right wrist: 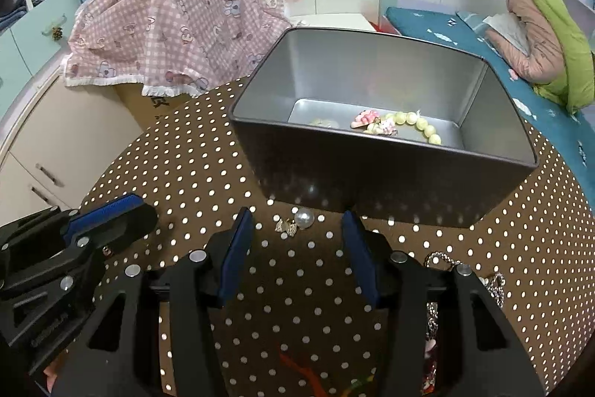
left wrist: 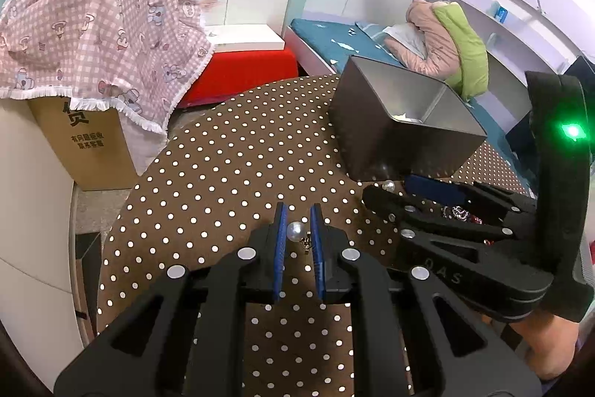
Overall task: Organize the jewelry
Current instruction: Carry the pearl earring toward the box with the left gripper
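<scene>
Viewing both wrists, we find the left hand-held gripper (left wrist: 299, 229) narrowly parted around a pearl earring (left wrist: 296, 231), not clamping it. The second pearl earring (right wrist: 304, 218) lies just before the tin box (right wrist: 390, 181), dead ahead of the wide-open, empty right hand-held gripper (right wrist: 297, 240).

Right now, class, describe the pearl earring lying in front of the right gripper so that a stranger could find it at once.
Start at the grey metal tin on the polka-dot tablecloth. Just before its near wall, ahead of the open right gripper, lies the pearl earring. It is a single glossy white bead with a small gold-coloured charm beside it, unlike the silver chain further right.
</scene>
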Action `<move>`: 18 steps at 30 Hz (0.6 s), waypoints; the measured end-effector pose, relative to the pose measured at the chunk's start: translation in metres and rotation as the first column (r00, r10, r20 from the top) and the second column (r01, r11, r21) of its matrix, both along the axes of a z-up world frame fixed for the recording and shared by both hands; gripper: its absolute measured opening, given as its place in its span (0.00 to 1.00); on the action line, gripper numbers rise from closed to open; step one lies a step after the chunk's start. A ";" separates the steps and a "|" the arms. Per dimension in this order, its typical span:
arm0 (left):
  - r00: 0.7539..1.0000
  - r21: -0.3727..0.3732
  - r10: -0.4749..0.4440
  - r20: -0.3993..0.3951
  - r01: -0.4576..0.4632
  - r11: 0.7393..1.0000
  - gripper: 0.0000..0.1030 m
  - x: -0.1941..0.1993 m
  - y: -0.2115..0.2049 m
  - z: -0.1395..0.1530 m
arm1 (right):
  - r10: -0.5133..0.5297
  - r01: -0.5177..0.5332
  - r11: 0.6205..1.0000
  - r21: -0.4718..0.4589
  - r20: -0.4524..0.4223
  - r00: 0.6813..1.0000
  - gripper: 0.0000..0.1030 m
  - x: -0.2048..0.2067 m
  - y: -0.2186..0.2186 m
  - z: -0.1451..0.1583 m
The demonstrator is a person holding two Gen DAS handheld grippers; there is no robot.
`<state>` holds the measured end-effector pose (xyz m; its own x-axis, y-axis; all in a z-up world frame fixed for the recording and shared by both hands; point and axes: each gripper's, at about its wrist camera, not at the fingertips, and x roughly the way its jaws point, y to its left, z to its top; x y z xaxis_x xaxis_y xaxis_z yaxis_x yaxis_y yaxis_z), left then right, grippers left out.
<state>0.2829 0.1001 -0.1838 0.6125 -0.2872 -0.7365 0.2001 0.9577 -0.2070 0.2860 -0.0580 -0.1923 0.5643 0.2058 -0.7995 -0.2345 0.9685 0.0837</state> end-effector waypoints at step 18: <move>0.998 -0.014 -0.055 0.000 0.055 0.998 0.13 0.001 -0.022 0.012 | 0.046 -0.046 0.999 0.019 0.021 0.999 0.09 -0.015 -0.025 0.005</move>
<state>0.2835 0.0778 -0.1721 0.5953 -0.3311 -0.7321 0.2525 0.9421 -0.2208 0.2709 -0.0828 -0.1870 0.5702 0.2472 -0.7835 -0.2804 0.9549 0.0972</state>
